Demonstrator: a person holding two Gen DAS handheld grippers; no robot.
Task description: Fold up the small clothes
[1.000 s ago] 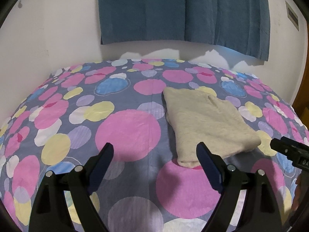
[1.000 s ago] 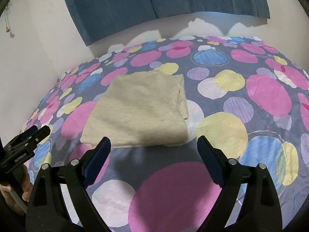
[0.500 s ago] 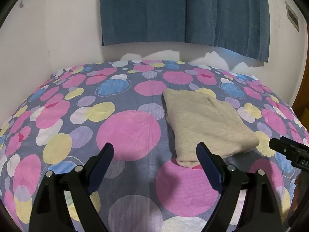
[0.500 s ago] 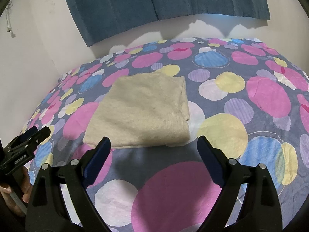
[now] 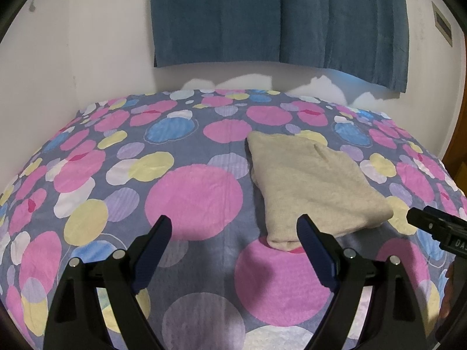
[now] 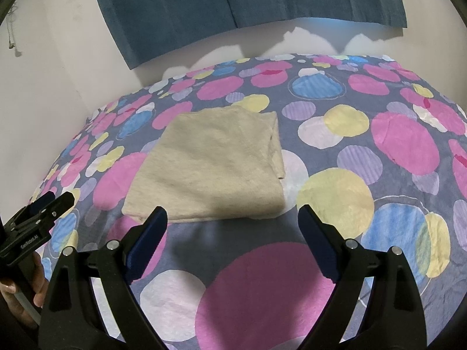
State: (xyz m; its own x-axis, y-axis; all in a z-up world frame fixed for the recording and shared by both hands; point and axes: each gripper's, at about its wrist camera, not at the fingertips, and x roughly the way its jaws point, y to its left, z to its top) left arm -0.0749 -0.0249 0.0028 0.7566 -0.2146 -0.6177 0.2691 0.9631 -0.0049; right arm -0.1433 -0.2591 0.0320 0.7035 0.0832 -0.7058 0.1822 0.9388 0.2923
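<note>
A beige garment (image 5: 309, 183) lies folded into a flat rectangle on the bed; it also shows in the right wrist view (image 6: 213, 169). My left gripper (image 5: 233, 227) is open and empty, hovering above the bedspread just left of and nearer than the garment's near corner. My right gripper (image 6: 233, 218) is open and empty, above the bedspread just short of the garment's near edge. Neither touches the cloth. The right gripper's tip shows at the right edge of the left wrist view (image 5: 437, 227); the left gripper shows at the left edge of the right wrist view (image 6: 38, 218).
The bedspread (image 5: 192, 192) is grey-blue with pink, yellow, blue and white circles. A white wall with a dark teal curtain (image 5: 277, 17) stands behind the bed. A wall (image 6: 43, 87) runs along the bed's left side. A wooden edge (image 5: 459, 163) shows at far right.
Both grippers have drawn back and risen slightly from the garment, which looks a little farther off. The garment has not moved.
</note>
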